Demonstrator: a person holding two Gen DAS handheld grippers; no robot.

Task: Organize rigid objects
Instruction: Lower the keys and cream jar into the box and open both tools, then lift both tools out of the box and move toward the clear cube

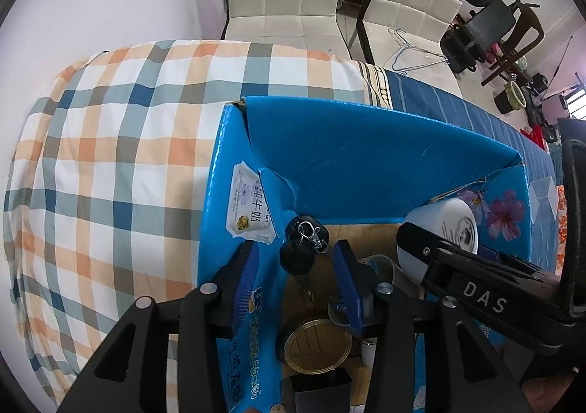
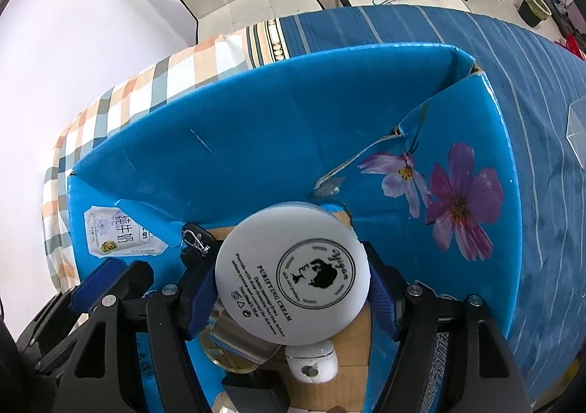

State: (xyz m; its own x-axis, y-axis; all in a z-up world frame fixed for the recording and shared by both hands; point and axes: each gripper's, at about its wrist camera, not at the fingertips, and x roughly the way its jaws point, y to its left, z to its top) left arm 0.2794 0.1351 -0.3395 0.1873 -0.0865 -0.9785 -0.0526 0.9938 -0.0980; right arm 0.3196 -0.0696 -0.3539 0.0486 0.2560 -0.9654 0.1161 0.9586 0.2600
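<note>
The round white plastic cream jar (image 2: 293, 275) with the black printed lid sat pinched between the blue pads of my right tongs (image 2: 291, 288), held just over the open mouth of the blue cardboard milk box (image 2: 329, 127) with purple flowers on its flap. My left tongs (image 1: 296, 275) hung spread over the box's left wall, one blue pad outside it and one inside, gripping nothing; a small black key fob with a silver clip (image 1: 302, 242) lay between and just beyond the fingertips, on the box floor as far as I could tell.

Below the jar, the box already held several things: a round gold-lidded tin (image 1: 316, 345), a small white plastic cap-like piece (image 2: 311, 360), a shiny metal cup lying tilted (image 2: 238, 334) and a dark block near the bottom edge (image 1: 318, 389). I judged the sorting well under way, with the jar yet to be set down.

The box rested on a bed, partly on a plaid orange-and-blue quilt (image 1: 110, 156) and partly on a blue striped sheet (image 2: 542, 120). A clear plastic piece (image 2: 577, 131) lay out on the sheet, possibly yet to collect.
</note>
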